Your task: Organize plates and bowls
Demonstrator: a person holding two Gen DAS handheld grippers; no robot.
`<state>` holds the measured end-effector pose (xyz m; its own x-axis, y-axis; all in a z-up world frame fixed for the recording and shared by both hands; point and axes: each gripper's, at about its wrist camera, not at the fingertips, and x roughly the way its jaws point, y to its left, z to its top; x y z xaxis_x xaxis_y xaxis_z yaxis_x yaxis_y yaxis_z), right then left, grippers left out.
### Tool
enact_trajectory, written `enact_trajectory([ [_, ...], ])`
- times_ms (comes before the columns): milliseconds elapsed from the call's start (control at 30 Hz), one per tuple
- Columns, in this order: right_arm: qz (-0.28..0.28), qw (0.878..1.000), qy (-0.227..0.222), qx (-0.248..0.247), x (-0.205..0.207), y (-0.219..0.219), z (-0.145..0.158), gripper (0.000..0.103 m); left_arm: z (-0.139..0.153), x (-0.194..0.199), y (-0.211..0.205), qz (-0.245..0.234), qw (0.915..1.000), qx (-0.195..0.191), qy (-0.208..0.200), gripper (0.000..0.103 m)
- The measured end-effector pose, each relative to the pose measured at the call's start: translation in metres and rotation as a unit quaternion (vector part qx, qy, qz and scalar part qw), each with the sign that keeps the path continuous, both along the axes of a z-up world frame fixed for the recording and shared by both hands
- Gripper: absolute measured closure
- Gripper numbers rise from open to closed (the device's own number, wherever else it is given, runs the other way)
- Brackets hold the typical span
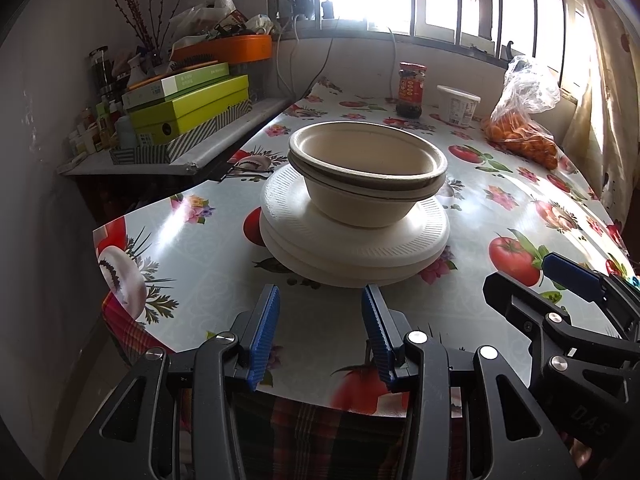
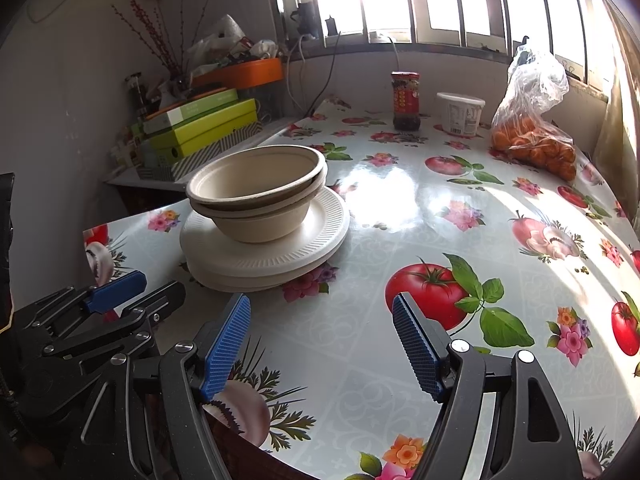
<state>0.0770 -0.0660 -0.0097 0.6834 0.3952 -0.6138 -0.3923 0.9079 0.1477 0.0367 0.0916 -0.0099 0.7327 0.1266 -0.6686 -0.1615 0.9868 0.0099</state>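
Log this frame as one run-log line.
stage: stack built | bowls: nested on plates | left gripper: open, empty | right gripper: open, empty | table

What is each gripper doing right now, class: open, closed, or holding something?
Left gripper: open, holding nothing, just short of the stacked plates.
Right gripper: open, holding nothing, over the tablecloth.

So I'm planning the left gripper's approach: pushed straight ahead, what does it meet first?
Probably the stacked white plates under the bowls; the left gripper is open and empty, pointing at them.
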Motion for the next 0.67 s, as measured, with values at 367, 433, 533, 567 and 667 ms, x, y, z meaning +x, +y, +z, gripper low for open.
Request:
enact_trajectory([
  [367, -0.001, 1.0, 0.0, 0.001, 0.0005, -0.0007, -0.0001, 0.028, -0.0008, 0.0019, 0.0007, 0.001, 1.0, -0.003, 0.002, 0.059],
  [433, -0.001, 1.0, 0.0, 0.002, 0.0007, -0.0007, 0.0003, 0.028, -0.0007, 0.0023, 0.0005, -0.001, 1.0, -0.003, 0.004, 0.059],
  [533, -0.003, 1.0, -0.001, 0.003, 0.0013, -0.0014, 0.0023, 0.028, -0.0004, 0.0024, -0.0002, -0.001, 1.0, -0.001, 0.003, 0.059],
  [567, -0.004, 1.0, -0.001, 0.004, 0.001, -0.0023, 0.0029, 0.028, -0.0001, 0.0026, -0.0008, -0.002, 1.0, -0.001, 0.003, 0.059],
  [667, -0.005, 1.0, -0.002, 0.007, 0.0005, -0.0038, 0.0045, 0.028, 0.0012, 0.0032, -0.0026, -0.005, 1.0, 0.002, 0.003, 0.059],
])
